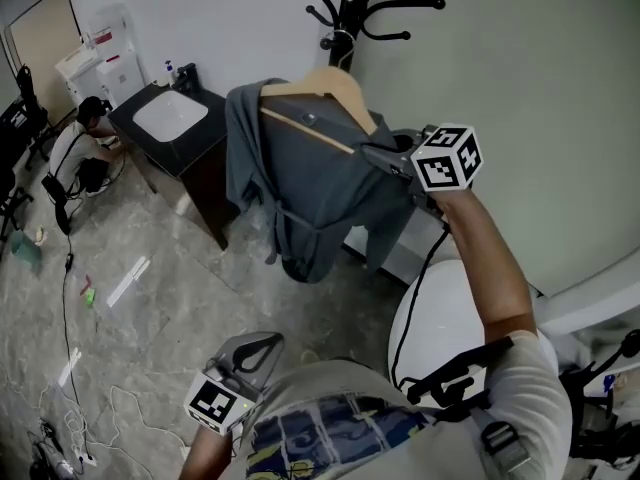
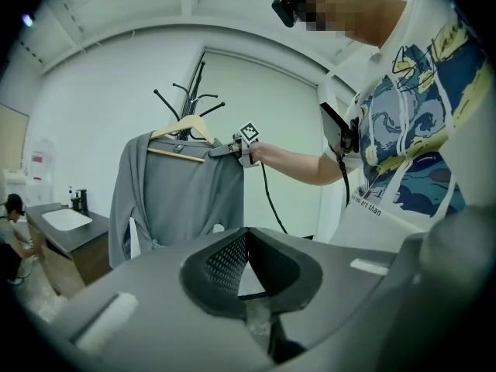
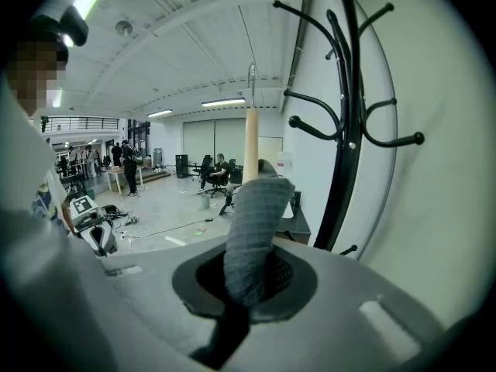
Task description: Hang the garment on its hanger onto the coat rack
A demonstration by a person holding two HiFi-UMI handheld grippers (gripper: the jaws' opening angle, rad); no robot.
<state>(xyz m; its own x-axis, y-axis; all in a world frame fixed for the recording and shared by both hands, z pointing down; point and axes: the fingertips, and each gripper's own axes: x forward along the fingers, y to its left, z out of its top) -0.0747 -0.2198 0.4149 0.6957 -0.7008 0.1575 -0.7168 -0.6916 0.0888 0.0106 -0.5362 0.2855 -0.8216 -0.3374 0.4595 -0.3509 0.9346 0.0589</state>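
Observation:
A grey garment [image 1: 310, 183] hangs on a wooden hanger [image 1: 335, 90], held up just below the black coat rack [image 1: 350, 8]. My right gripper [image 1: 378, 155] is shut on the garment's shoulder at the hanger's right end. In the right gripper view grey cloth [image 3: 252, 223] fills the jaws. The hanger's wood [image 3: 250, 142] and metal hook [image 3: 250, 84] rise beyond them, left of the rack's pole [image 3: 349, 115] and clear of its pegs. My left gripper [image 1: 262, 346] hangs low by my body, shut and empty. From the left gripper view the garment [image 2: 178, 200] is far off.
A dark cabinet with a white sink [image 1: 170, 118] stands to the garment's left, against the wall. A person [image 1: 85, 133] crouches beside it. A round white table [image 1: 440, 318] is below my right arm. Cables [image 1: 65, 298] trail over the marble floor.

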